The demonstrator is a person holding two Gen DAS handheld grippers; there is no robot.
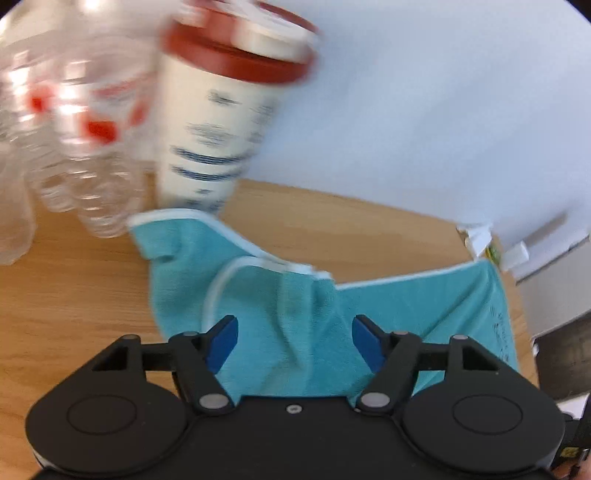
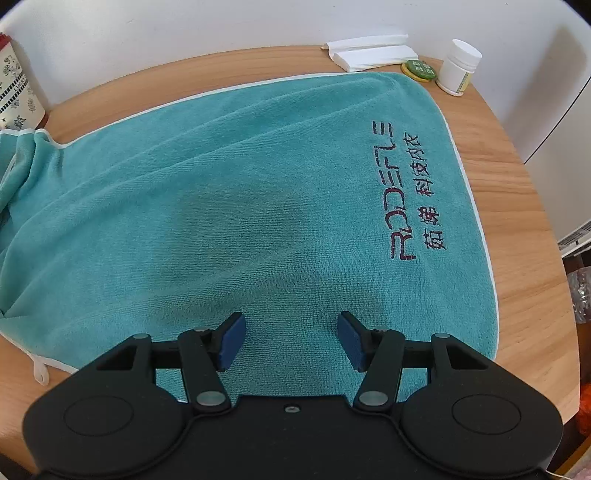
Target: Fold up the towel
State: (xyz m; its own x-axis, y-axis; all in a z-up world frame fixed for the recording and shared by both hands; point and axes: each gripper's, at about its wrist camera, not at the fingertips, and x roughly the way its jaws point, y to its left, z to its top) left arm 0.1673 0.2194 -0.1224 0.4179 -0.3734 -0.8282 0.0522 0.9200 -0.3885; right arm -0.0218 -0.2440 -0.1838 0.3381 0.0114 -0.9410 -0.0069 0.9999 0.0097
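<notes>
The teal towel [image 2: 229, 206] lies on the wooden table [image 2: 524, 236], flat under the right gripper [image 2: 291, 341], whose fingers are spread and empty. Only this view shows the embroidered lettering clearly and a white jar [image 2: 458, 66]. The left gripper [image 1: 294, 345], also spread, faces the towel's bunched end, a blurred red-lidded cup [image 1: 221, 122] and clear bottles [image 1: 74, 147].

A home: wooden table [image 2: 517, 206] by a white wall [image 2: 184, 29], holding tumbler [image 1: 225, 122] and pill jar [image 2: 458, 66].

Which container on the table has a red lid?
The tall cream canister with blue print; the clear bottles beside it and the small white jar do not.
</notes>
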